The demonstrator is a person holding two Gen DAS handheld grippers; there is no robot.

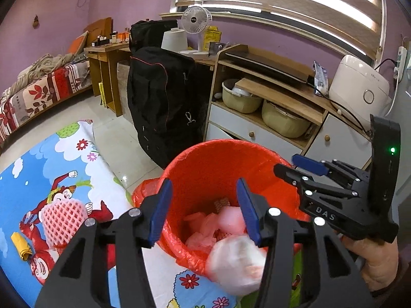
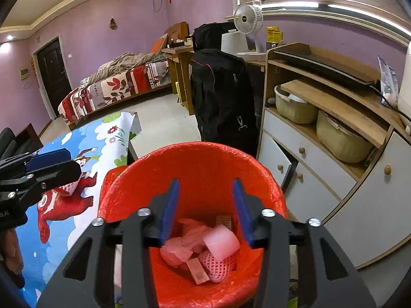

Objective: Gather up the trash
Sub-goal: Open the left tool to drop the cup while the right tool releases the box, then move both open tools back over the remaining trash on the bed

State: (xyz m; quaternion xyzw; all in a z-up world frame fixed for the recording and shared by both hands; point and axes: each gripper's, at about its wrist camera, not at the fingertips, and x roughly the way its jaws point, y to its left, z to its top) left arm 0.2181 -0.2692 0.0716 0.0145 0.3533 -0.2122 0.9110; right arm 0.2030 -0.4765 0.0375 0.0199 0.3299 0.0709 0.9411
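Hovering over a red-lined trash bin (image 2: 205,174), both grippers point down into it with jaws spread wide and nothing between them. The left gripper (image 1: 204,211) has a blurred pale wad (image 1: 235,267) just below its jaws, seemingly dropping. The right gripper (image 2: 205,210) looks onto pink bags, foam wrap and a small carton already inside. On the cartoon-printed worktop (image 1: 38,159) beside the bin, a pink foam net (image 1: 63,222) and a yellow scrap (image 1: 21,245) are not yet collected. A sound next step is probably to swing the left gripper over the net, close lightly on its soft mesh, and release above the bin's middle. Beyond stand black luggage (image 1: 164,102) and a bed (image 1: 38,89).
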